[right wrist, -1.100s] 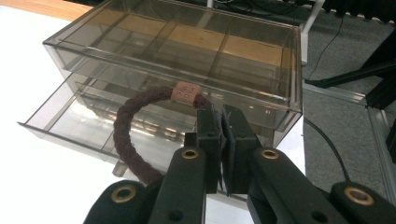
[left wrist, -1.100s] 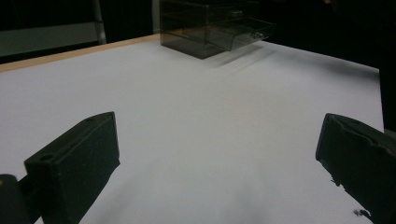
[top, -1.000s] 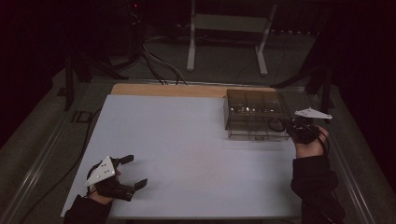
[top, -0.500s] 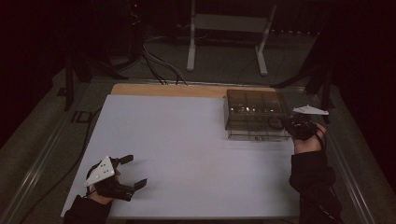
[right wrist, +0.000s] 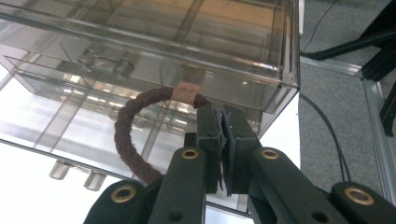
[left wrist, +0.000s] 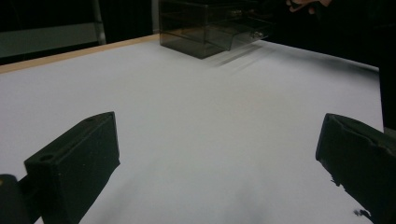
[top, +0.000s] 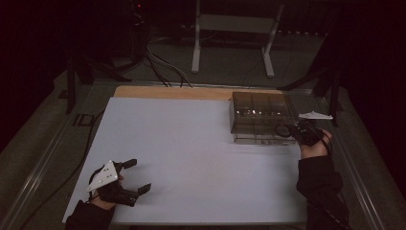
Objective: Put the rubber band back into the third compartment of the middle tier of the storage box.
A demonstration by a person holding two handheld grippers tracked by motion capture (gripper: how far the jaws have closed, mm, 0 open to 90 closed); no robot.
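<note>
A smoky clear plastic drawer box (top: 261, 112) stands at the table's back right, with its bottom drawer (top: 261, 139) pulled out toward the front. My right gripper (top: 288, 130) hangs at the box's right front corner, shut on a dark maroon cord loop (right wrist: 123, 135) with a tan band; the loop curls over the drawer (right wrist: 70, 116). The closed tips of my right gripper (right wrist: 223, 122) pinch the loop just beside the band. Near the front left edge my left gripper (top: 138, 176) rests open with nothing between its fingers, and its jaws (left wrist: 219, 140) frame bare white tabletop.
The white table top (top: 191, 143) has a wooden strip (top: 172, 92) along its back edge. Cables and a metal stand (top: 230, 28) lie on the floor beyond. The box (left wrist: 205, 23) and a hand (left wrist: 303, 4) appear far off in the left gripper view.
My right gripper has sunk a little toward the pulled-out drawer with the loop in it. The left gripper has stayed where it was.
</note>
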